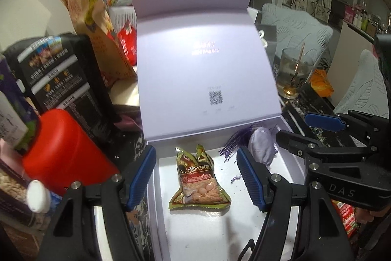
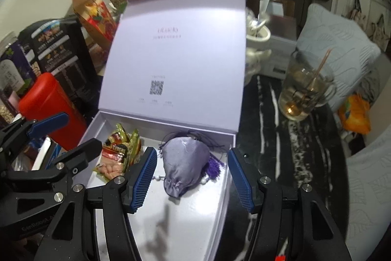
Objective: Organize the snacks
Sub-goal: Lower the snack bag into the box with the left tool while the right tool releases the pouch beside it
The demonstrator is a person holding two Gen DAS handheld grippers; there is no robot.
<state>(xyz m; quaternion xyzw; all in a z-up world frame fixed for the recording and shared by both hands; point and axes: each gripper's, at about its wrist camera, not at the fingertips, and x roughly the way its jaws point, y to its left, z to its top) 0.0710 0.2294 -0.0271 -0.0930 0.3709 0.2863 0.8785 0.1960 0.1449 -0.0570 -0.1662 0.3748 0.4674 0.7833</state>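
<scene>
Left hand-held gripper (image 1: 196, 177) and right hand-held gripper (image 2: 191, 179), both tilted downward, jaws apart and empty, above open box (image 2: 220, 199).

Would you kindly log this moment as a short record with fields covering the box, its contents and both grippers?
box: lilac gift box, lid propped open
contents: green snack packet lying flat on the left; lilac drawstring pouch with purple tassel on the right
left gripper: open, above the snack packet, holding nothing
right gripper: open, fingers either side of the pouch without pressing it
beside box: red container left, glass mug right
</scene>
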